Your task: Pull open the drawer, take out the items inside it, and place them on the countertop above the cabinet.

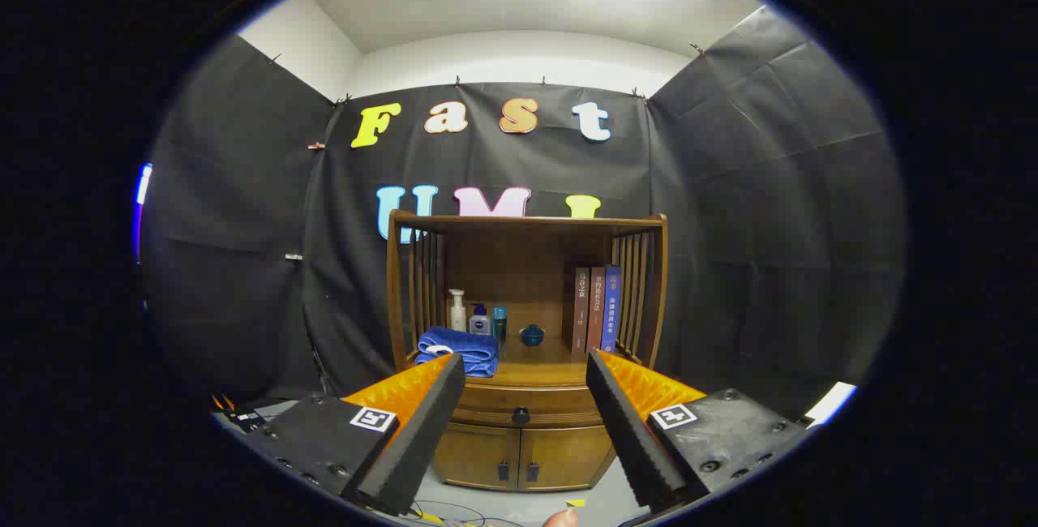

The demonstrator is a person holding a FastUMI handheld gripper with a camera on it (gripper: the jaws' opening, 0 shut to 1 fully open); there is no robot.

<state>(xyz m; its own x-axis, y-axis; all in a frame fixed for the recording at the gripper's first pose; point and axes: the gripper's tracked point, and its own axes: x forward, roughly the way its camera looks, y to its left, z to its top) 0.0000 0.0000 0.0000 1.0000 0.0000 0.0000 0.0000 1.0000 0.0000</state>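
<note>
Still shut, drawer [519, 405], knob [521, 415] centred, just under the cabinet's surface [539, 374]. Left of the knob and above: folded blue towel [459, 349], pump bottle [458, 311], small lotion bottles; then blue bowl [532, 336]; to the right, three upright books [596, 310]. Tongs [525, 369] spread wide, gripping nothing, levelled well short of the knob, framing it, presumably lined up for the pull.

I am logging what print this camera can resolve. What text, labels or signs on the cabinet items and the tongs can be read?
Three book spines: printed characters, too small and blurred to read.
Bottles beside the blue towel: labels, unreadable.
Square markers on the open tongs: black-and-white patterns, no words.
Drawer knob and cabinet doors: no text.
</note>
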